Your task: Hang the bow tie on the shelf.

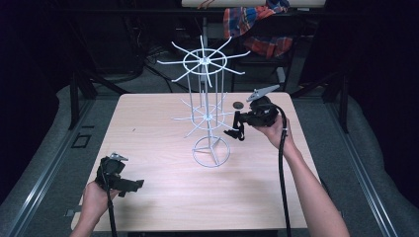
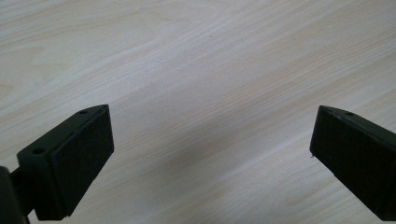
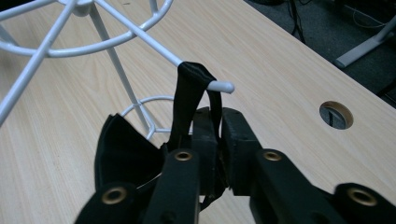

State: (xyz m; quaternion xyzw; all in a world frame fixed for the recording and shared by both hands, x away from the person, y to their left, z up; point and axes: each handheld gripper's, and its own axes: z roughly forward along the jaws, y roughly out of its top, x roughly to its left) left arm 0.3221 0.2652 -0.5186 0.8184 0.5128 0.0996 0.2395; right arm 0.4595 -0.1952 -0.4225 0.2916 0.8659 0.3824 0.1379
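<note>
Hanging from a white prong [image 3: 198,77] of the wire rack [image 1: 205,111], the black strap loop [image 3: 189,100] sits at upper centre of the right gripper view, directly above the right tool [image 3: 219,135]. That tool's jaws are nearly together, pinching the strap below the prong; the prong's free tip points right. The left tool [image 1: 129,185], jaws wide apart, rests low left over bare table [image 2: 210,60], well away.

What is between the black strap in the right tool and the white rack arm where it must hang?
Nothing visible. The black strap is already looped over the rack arm near its tip, and the right tool is closed on it just below.
</note>
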